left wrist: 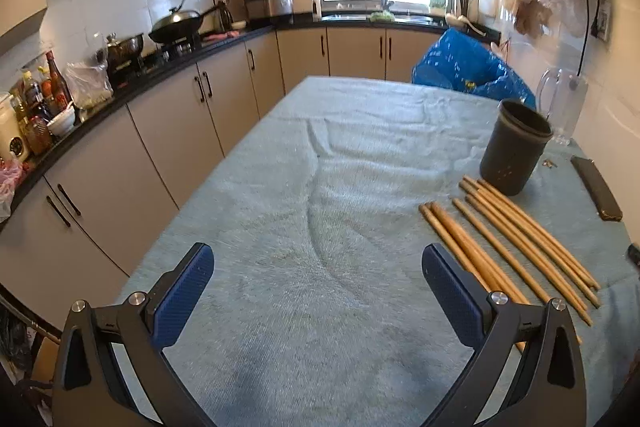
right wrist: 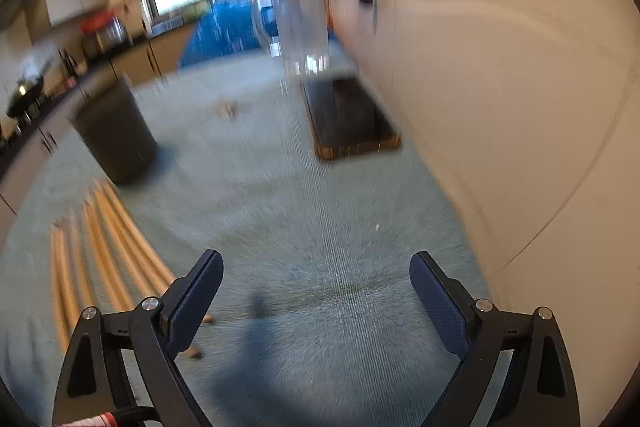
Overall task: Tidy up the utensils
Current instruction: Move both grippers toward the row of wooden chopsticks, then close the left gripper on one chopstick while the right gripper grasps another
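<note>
Several wooden chopsticks point(left wrist: 516, 247) lie side by side on the pale green tablecloth point(left wrist: 304, 187), just in front of a dark round holder cup point(left wrist: 514, 147) that stands upright. My left gripper point(left wrist: 318, 267) hovers over bare cloth left of the chopsticks, open and empty; its right finger partly covers the nearest sticks. In the blurred right wrist view the chopsticks point(right wrist: 100, 243) lie at lower left and the holder cup point(right wrist: 116, 135) stands beyond them. My right gripper point(right wrist: 316, 279) is open and empty above the cloth, to the right of the sticks.
A dark phone point(left wrist: 596, 187) lies on the table's right side near a clear glass jug point(left wrist: 560, 103). A blue bag point(left wrist: 468, 67) sits behind the table's far edge. A wall point(right wrist: 500, 87) runs close along the right. Kitchen counters point(left wrist: 168, 67) line the left.
</note>
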